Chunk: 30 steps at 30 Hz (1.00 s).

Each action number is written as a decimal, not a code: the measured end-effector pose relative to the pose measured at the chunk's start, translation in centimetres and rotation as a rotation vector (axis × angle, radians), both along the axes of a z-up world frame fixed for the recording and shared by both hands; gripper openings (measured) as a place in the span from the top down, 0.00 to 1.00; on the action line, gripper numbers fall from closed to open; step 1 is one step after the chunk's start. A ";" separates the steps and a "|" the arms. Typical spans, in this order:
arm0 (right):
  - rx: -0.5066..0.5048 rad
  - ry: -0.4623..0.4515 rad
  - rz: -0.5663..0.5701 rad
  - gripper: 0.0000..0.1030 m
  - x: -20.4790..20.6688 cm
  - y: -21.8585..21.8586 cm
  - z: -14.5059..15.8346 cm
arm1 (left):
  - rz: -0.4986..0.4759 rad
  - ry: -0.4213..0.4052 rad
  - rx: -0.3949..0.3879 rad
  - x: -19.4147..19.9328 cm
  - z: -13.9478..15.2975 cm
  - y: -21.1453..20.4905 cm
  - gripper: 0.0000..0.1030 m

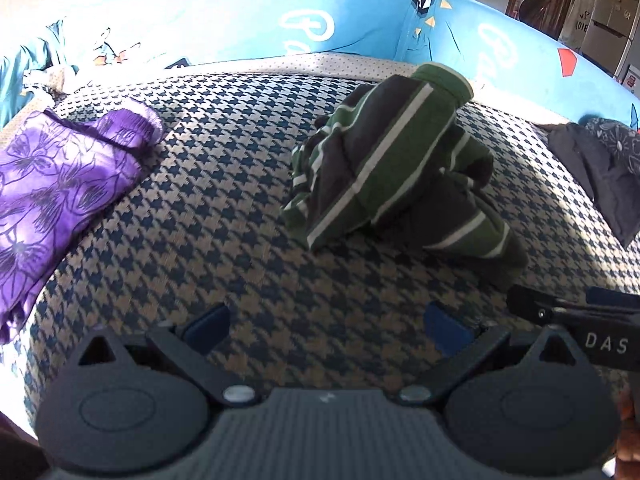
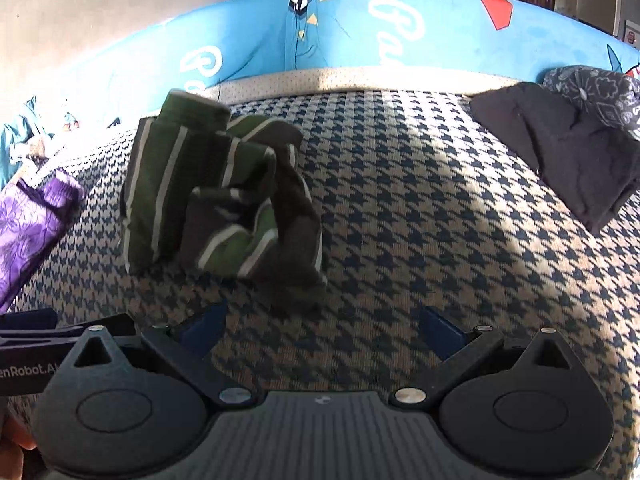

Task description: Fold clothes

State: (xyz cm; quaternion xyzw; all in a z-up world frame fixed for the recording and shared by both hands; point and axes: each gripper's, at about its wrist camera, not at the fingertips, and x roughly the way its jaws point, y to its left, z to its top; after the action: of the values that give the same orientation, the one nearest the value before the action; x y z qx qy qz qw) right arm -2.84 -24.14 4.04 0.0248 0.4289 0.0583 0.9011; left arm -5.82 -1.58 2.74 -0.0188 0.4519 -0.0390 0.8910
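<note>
Bare houndstooth cover [image 2: 400, 200] around crumpled striped garment [image 1: 400, 160]

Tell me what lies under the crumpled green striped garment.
The green striped garment sits bunched on the houndstooth cover, which shows all around it. Whatever lies directly beneath the heap, or within its folds, is covered. Both claws are open, short of it.
</note>
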 end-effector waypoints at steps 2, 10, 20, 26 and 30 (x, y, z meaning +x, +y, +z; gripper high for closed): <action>-0.002 0.001 -0.010 0.00 -0.8 0.1 0.0 | -0.007 0.001 0.015 -0.7 -0.1 0.1 0.00; -0.022 -0.001 0.003 0.00 -3.7 0.9 0.1 | 0.009 0.042 0.068 -3.3 -1.0 0.7 0.00; -0.035 0.005 0.019 0.00 -6.3 1.1 0.1 | 0.048 0.085 0.083 -5.8 -1.1 0.9 0.00; -0.039 0.005 0.004 0.00 -7.3 0.3 0.6 | 0.046 0.071 0.139 -6.7 -0.9 0.4 0.00; -0.035 0.008 -0.016 0.00 -7.7 -0.4 0.7 | 0.052 0.065 0.143 -7.1 -0.5 0.6 0.00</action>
State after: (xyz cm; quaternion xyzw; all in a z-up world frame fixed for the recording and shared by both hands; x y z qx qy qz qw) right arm -10.55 -24.52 4.73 0.0127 0.4333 0.0436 0.9001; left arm -12.97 -0.97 2.22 0.0317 0.4814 0.0171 0.8757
